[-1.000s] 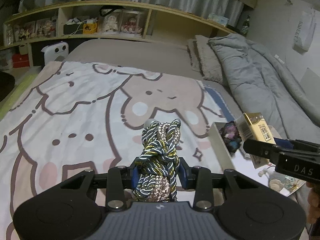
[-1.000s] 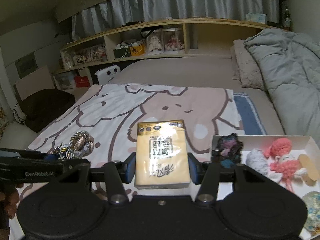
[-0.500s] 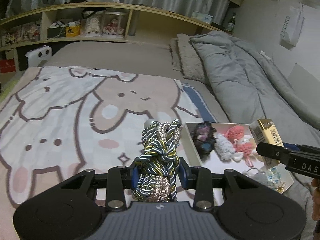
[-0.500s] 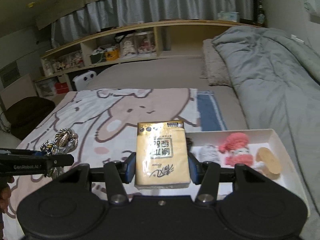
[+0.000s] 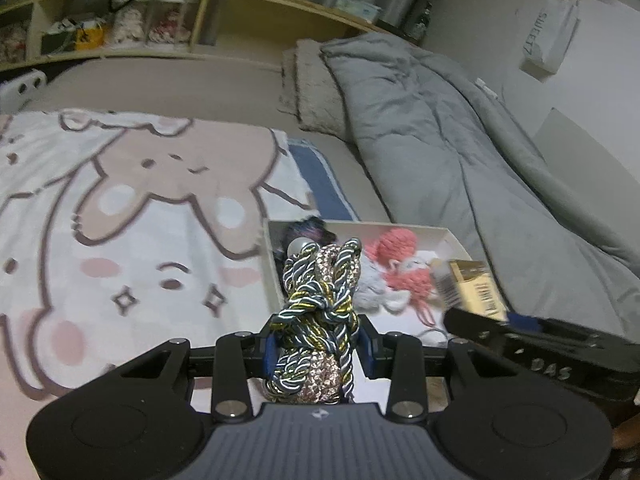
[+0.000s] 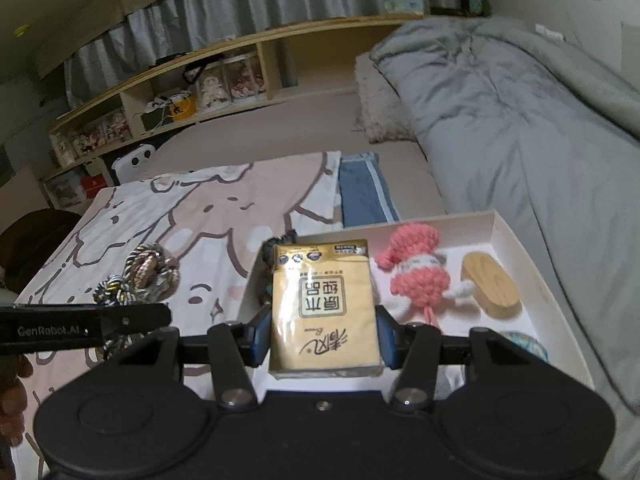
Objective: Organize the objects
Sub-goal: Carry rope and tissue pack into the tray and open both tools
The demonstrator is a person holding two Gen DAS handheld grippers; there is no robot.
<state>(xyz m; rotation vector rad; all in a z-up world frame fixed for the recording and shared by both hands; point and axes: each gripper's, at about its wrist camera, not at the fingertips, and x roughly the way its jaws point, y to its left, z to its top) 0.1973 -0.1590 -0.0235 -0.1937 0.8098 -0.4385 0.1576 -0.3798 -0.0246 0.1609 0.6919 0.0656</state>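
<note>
My left gripper (image 5: 318, 350) is shut on a knotted braided rope ornament (image 5: 320, 312), gold, blue and bronze, held at the near left corner of a shallow white box (image 5: 450, 236). My right gripper (image 6: 322, 338) is shut on a yellow tissue pack (image 6: 324, 306) and holds it above the left part of the same box (image 6: 516, 240). The pack also shows in the left wrist view (image 5: 476, 290). In the box lie a pink crochet doll (image 6: 416, 272), a wooden oval piece (image 6: 490, 284) and a dark fuzzy item (image 5: 308, 230). The rope shows at the left in the right wrist view (image 6: 140, 276).
The box rests on a bed with a cartoon-print blanket (image 5: 120, 208). A grey duvet (image 5: 460, 140) and a pillow (image 5: 308, 92) lie to the right. A wooden shelf with toys (image 5: 140, 28) runs along the back wall.
Both grippers have moved right toward the white box with their loads. The box now lies right under and ahead of them. Both grips are unchanged.
</note>
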